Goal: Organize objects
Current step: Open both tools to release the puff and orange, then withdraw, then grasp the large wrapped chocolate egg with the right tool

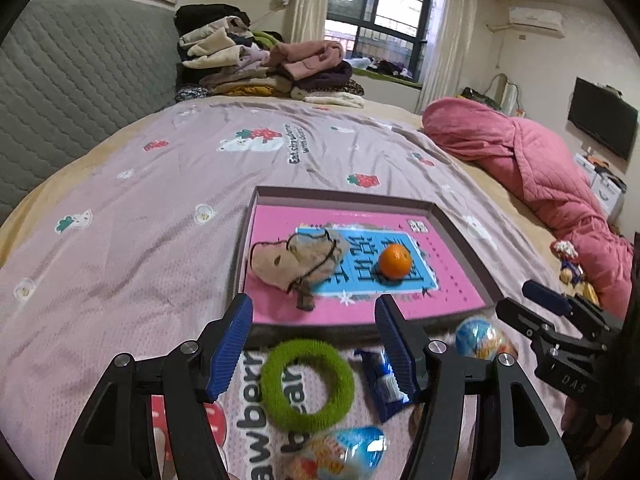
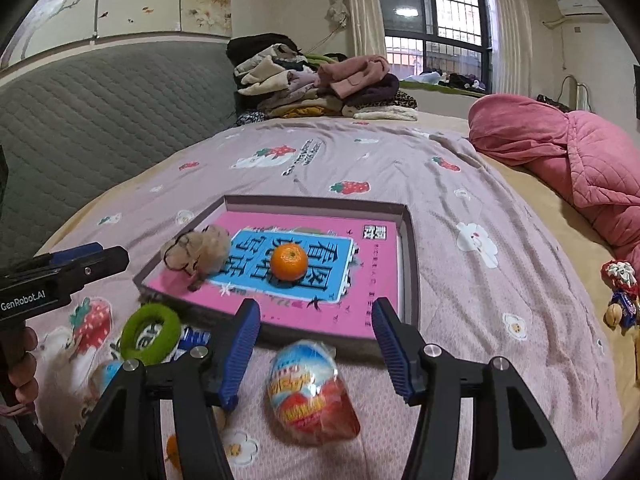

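A shallow box tray (image 1: 460, 236) (image 2: 410, 240) with a pink liner lies on the bed. In it sit an orange (image 1: 395, 261) (image 2: 289, 261) and a tan plush toy (image 1: 296, 260) (image 2: 200, 250). My left gripper (image 1: 314, 344) is open above a green fuzzy ring (image 1: 307, 384) (image 2: 150, 334), with a blue wrapped packet (image 1: 386, 380) under its right finger. My right gripper (image 2: 316, 336) is open above a wrapped toy egg (image 2: 310, 392) (image 1: 478, 336). Another wrapped egg (image 1: 340, 458) lies near the left gripper's base.
A pink quilt (image 1: 540, 176) (image 2: 568, 152) is bunched at the right. Folded clothes (image 1: 260, 60) (image 2: 320, 80) are piled by the grey headboard (image 1: 72, 92). Small snacks and a walnut (image 2: 618, 300) lie at the bed's right edge.
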The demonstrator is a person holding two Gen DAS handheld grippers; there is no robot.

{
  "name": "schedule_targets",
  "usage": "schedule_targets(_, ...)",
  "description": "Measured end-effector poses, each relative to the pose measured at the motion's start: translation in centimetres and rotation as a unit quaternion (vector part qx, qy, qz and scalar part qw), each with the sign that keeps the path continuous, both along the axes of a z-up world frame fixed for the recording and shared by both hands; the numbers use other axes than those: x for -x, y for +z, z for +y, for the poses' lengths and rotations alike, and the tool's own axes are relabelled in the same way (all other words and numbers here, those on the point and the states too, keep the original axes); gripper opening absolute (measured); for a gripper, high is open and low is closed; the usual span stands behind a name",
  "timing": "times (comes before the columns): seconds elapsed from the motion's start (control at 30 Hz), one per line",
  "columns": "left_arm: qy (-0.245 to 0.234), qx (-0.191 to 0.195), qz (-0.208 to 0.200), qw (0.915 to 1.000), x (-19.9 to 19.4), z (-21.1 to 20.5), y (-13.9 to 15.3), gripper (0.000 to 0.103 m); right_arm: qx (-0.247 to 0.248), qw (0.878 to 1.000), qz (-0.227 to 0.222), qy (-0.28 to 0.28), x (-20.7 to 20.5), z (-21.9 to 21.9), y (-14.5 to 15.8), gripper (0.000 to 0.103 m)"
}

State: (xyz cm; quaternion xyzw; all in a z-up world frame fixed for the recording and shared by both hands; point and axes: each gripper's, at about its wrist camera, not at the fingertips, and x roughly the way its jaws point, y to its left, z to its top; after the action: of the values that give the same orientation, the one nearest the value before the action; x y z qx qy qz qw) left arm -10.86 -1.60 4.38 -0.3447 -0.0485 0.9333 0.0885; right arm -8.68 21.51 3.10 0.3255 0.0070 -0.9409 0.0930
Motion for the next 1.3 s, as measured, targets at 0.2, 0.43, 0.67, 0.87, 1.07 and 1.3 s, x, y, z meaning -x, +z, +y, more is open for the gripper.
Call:
schedule_targets(0.2,-0.01,0.005,-0.009,0.9999,-1.4,0.1,-0.8,0.065,-0.004,1.0,-0.004,0.009,-0.9,0.1,-0.4,0.058)
schedule_targets(0.43,-0.029,0.028,-0.011,0.9991,-2.6,0.7,-1.4,0.065,-0.003,1.0,-0.019,0.01,-1.1,0.3,-1.1,0.058)
schedule_targets(0.67,-0.034,0.033,-0.017,0.9987,-3.6,0.9,-2.2,0.065,-0.004,1.0,-0.027,0.009,-1.4,0.5,-1.5,0.058)
schedule_targets(0.87,-0.045,0.033,-0.032,0.9979,-4.1,1.6,-3.1,0.065,-0.005,0.999,-0.035,0.015,-1.4,0.3,-1.9,0.058)
schedule_targets(1.07,-0.059,0.048,-0.037,0.9964,-4.8,2.4,-3.8,0.065,0.0,0.999,-0.044,0.016,-1.4,0.2,-2.3,0.058)
schedule_targets(1.3,-0.063,0.055,-0.048,0.9953,-5.1,2.5,-4.6,0.065,-0.004,0.998,-0.053,0.018,-1.5,0.0,-2.8,0.058)
